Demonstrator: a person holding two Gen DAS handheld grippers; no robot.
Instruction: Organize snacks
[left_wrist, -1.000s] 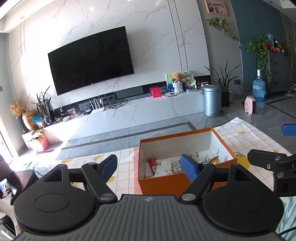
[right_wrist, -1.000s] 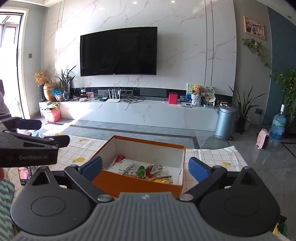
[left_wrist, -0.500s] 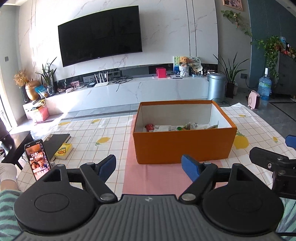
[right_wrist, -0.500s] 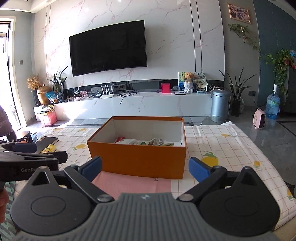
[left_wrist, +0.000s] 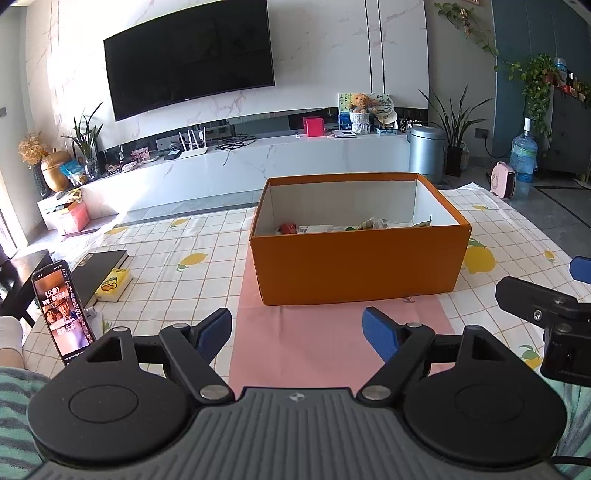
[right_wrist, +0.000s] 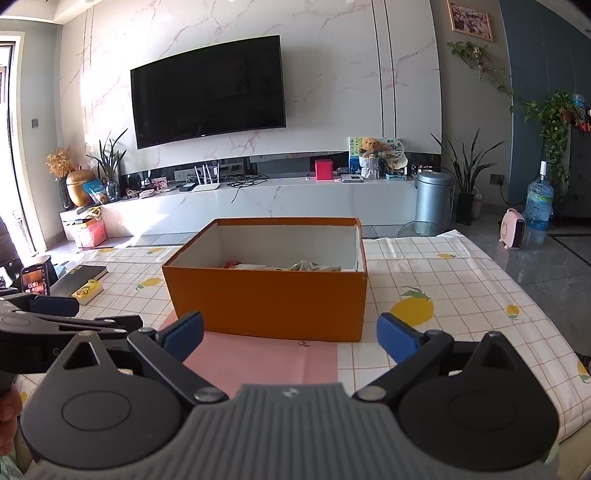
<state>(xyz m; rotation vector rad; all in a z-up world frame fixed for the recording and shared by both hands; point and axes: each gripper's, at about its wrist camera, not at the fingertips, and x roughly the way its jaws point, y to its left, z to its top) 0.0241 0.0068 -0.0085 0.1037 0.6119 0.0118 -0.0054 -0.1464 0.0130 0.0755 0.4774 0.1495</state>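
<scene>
An orange box (left_wrist: 360, 264) stands open-topped near the middle of the table (left_wrist: 207, 251), its front part resting on a pink sheet (left_wrist: 332, 343) laid over the lemon-print tablecloth (right_wrist: 443, 280). Snack packets (left_wrist: 332, 228) lie low on the box floor, mostly hidden by its front wall. The left gripper (left_wrist: 297, 332) and the right gripper (right_wrist: 290, 332) both hover near the table's near edge, short of the box, fingers spread wide and holding nothing. Toward the left edge lie a black book (left_wrist: 99, 275) and a yellow packet (left_wrist: 112, 284) touching it, with a propped phone (left_wrist: 61, 312) near the near-left corner. Nothing lies between either gripper and the box.
</scene>
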